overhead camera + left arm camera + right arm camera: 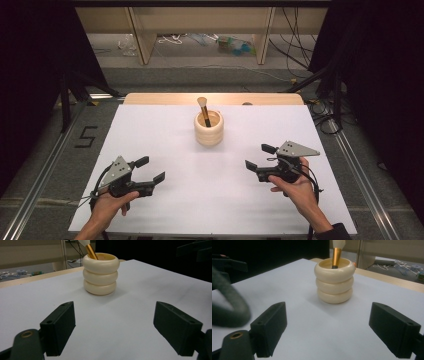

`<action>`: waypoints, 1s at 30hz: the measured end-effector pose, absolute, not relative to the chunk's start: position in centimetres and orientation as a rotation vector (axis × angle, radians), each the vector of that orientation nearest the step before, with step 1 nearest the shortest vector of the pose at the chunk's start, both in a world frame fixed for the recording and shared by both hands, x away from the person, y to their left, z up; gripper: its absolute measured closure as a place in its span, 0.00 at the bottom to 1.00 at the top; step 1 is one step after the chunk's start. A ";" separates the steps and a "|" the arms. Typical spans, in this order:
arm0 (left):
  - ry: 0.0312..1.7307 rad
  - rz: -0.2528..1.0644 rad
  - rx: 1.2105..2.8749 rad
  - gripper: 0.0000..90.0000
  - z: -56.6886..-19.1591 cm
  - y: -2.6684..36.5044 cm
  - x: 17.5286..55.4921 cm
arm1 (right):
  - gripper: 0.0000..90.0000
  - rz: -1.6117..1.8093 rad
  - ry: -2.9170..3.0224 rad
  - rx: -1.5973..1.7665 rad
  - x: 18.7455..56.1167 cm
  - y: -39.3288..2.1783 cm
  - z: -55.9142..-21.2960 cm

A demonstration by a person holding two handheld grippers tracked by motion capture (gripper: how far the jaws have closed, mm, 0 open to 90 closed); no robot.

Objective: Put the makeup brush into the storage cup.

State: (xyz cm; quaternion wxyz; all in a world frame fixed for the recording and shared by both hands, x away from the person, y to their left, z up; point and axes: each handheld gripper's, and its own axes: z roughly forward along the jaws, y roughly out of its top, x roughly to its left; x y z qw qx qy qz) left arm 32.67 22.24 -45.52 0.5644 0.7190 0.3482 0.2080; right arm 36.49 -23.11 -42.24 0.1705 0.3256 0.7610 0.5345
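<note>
While both grippers rest wide open near the counter's [150, 125] front edge, left gripper [150, 170] and right gripper [260, 156] well apart, bare surface lies between them and the cup [209, 131] toward the back. The brush [203, 111] stands in it nearly upright, bristles up, leaning slightly away.

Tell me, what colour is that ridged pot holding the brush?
Cream, almost ivory. The ridged pot shows best in the right gripper view.
</note>
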 end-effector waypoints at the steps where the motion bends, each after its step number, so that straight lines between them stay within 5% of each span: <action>1: 0.819 0.489 1.691 0.20 -45.5 22.2 32.7 | 0.18 1.537 2.156 0.930 36.4 -23.0 -42.3; 30: 0.821 0.488 1.694 0.20 -45.6 22.2 32.7 | 0.18 1.535 2.177 0.961 34.4 -24.4 -43.2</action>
